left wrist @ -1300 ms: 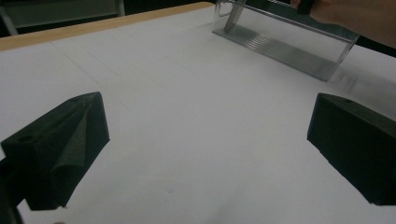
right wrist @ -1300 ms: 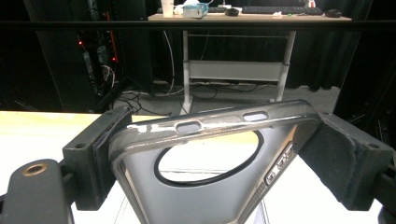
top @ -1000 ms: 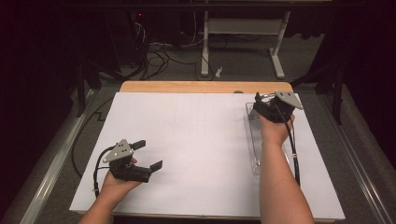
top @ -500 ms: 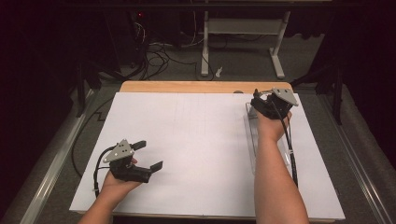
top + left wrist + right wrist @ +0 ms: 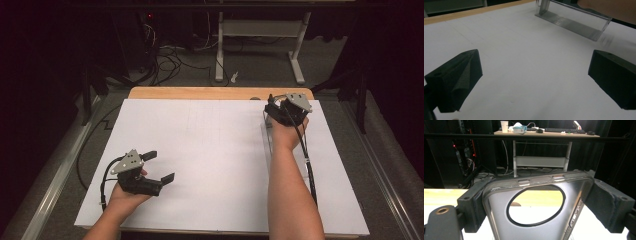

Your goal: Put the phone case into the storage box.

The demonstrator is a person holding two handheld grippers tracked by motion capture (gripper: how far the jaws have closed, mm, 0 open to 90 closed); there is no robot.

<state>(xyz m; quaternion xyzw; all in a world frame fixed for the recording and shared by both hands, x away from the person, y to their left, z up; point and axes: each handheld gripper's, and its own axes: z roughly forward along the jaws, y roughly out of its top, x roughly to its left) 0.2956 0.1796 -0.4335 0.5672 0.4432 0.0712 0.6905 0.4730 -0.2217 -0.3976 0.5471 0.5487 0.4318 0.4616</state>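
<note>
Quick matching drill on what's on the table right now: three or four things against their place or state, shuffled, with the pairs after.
Things:
1. left gripper
2. right gripper
3. phone case
4. clear tray

States or places:
A. lies on the white sheet by the right forearm
B. jaws wide apart, nothing between them
C. translucent grey, with a large round cutout
D. jaws pressed on both sides of a held thing

Pairs: 1-B, 2-D, 3-C, 4-A

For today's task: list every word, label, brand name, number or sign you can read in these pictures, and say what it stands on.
None can be read. The phone case held in the right gripper bears no print. The cup and box on the far desk are too small to read.
</note>
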